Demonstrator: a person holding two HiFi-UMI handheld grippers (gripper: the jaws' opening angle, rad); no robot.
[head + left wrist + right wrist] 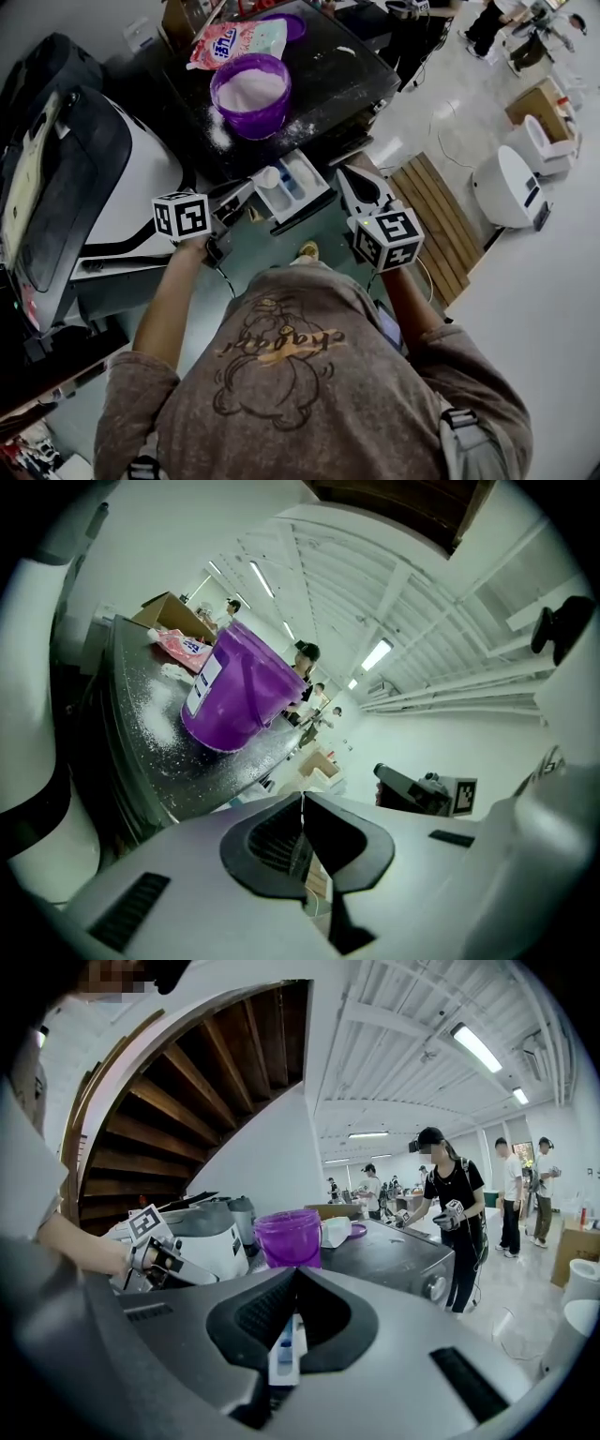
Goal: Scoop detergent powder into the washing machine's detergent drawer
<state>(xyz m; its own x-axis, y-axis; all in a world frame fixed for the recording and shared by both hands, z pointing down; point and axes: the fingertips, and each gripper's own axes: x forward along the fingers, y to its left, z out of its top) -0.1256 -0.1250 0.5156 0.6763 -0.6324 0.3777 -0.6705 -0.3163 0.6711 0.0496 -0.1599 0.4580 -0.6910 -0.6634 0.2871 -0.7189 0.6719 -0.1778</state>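
Detergent powder (251, 89) shows white inside the purple bucket (255, 122) only from the head view; both gripper views catch just the bucket's wall. It stands on the washing machine's dark top (347, 75), with loose powder scattered beside it and a detergent bag (234, 42) behind. The detergent drawer (292, 187) is pulled out below, between the two grippers. The left gripper (302, 799) and right gripper (295, 1271) each have jaws pressed together, gripping nothing. Both forearms reach forward toward the machine.
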